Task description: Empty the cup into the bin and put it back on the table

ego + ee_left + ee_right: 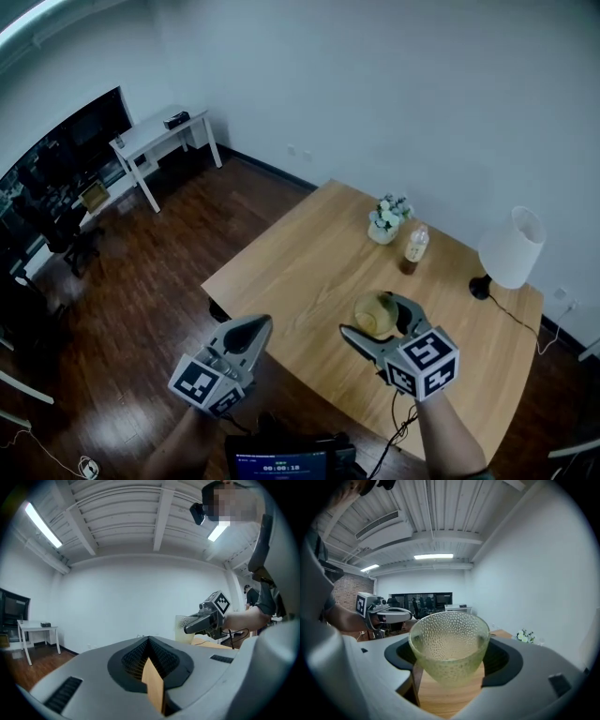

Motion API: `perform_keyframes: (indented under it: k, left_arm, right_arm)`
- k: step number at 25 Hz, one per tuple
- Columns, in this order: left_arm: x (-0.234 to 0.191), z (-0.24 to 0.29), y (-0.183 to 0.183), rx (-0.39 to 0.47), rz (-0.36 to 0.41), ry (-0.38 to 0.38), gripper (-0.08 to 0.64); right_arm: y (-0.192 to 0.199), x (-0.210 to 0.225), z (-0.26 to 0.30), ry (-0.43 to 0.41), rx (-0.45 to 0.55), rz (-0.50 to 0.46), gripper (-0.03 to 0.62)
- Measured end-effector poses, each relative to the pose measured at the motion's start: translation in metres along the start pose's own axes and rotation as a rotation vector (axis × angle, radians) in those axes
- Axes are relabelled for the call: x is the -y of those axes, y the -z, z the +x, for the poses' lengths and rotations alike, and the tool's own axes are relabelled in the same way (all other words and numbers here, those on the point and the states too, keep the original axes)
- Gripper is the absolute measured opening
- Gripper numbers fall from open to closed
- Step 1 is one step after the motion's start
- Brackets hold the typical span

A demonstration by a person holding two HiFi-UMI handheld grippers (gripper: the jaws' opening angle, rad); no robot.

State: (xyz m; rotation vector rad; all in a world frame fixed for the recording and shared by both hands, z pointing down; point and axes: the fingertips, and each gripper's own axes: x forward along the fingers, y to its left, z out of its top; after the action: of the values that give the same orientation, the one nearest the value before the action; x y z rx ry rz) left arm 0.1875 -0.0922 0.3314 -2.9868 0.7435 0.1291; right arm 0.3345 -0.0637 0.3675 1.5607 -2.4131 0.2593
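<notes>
Gripper on the right (371, 317) clamped round the dimpled glass cup (449, 644), holding it just above the wooden table (300, 253), left gripper (255, 330) alongside by the table's edge, jaws pressed together on nothing

Two grippers: the left gripper (259, 325) and the right gripper (370, 317). One cup (376, 313). One wooden surface (300, 272), one lamp (511, 248), one bottle (413, 249), one pot of flowers (387, 220). One white side table (150, 139), bearing perhaps one small dark box (176, 119).

Left gripper (261, 323) and right gripper (372, 315) are grey, each bearing a black-and-white marker cube (424, 362)
</notes>
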Motion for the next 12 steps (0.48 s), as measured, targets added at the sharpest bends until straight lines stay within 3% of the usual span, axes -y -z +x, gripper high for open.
perform_keyframes:
  k: [12]
  left_arm:
    - [-0.094,-0.050,-0.019,0.070,-0.014,-0.073,0.002]
  right_arm:
    - [-0.042,-0.052,0.086,-0.058,0.002,-0.027,0.399]
